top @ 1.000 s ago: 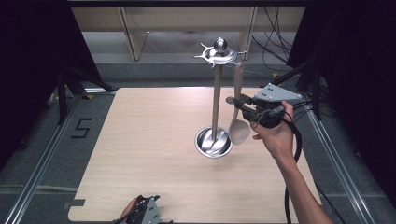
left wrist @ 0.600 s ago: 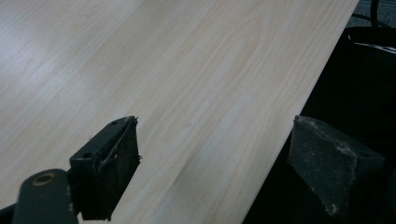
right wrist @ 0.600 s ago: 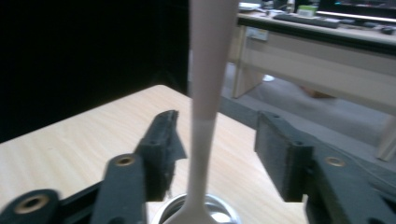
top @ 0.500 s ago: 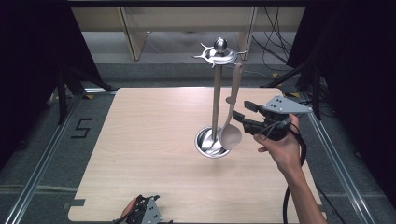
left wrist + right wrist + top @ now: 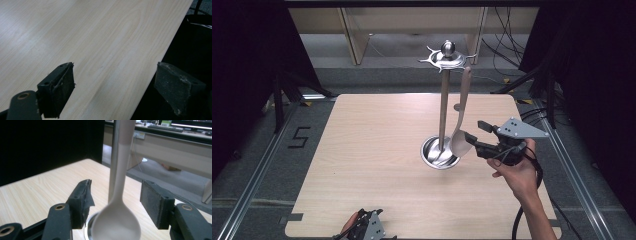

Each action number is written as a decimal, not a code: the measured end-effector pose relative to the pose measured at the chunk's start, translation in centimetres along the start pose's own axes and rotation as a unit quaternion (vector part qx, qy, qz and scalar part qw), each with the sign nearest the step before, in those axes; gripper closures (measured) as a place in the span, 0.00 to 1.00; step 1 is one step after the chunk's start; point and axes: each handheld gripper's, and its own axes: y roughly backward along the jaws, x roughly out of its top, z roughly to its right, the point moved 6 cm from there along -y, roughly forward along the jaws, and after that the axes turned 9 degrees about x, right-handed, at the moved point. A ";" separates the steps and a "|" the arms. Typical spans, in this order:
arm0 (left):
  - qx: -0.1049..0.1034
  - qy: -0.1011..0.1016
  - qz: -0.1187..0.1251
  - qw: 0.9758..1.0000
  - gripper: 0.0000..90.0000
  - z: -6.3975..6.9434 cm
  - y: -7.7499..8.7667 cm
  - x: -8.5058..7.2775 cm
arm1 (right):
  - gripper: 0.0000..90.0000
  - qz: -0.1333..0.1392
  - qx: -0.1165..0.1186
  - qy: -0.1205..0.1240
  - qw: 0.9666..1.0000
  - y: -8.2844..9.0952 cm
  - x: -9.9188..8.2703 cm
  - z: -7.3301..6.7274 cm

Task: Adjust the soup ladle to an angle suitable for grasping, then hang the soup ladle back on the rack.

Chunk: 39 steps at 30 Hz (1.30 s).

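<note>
A metal rack (image 5: 444, 100) stands on the wooden table (image 5: 377, 150), with a hooked crown on top and a round dish base (image 5: 437, 154). A pale spoon (image 5: 460, 132) hangs from one hook beside the pole, bowl down over the base. My right gripper (image 5: 474, 131) is level with the spoon's bowl, just to its right. In the right gripper view the spoon (image 5: 117, 220) hangs between the jaws of the right gripper (image 5: 117, 187); they have just been opening, and the pads stand clear of it. My left gripper (image 5: 364, 230) rests at the table's near edge, and its jaws (image 5: 115, 87) are wide apart with nothing between them.
Dark floor with metal rails runs along both sides of the table. A wooden frame (image 5: 412, 25) and cables lie behind the far edge. The right gripper's cable (image 5: 522, 220) trails down along the forearm.
The right gripper was shut on the spoon and held it tilted out to the right. It has let go and drawn back down to the right, and the spoon now hangs straight.
</note>
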 end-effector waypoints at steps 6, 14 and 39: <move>0.002 -0.005 0.000 1.000 0.17 -0.1 0.0 0.0 | 0.45 -0.014 -0.009 -0.007 1.000 0.7 -1.4 0.3; 0.002 -0.003 0.002 1.000 0.17 -0.2 0.1 0.1 | 0.44 -0.025 -0.015 -0.008 1.000 1.1 -3.0 0.8; 0.000 -0.002 0.004 1.000 0.17 -0.2 0.1 0.3 | 0.39 -0.064 -0.014 -0.069 0.995 4.4 -9.4 1.8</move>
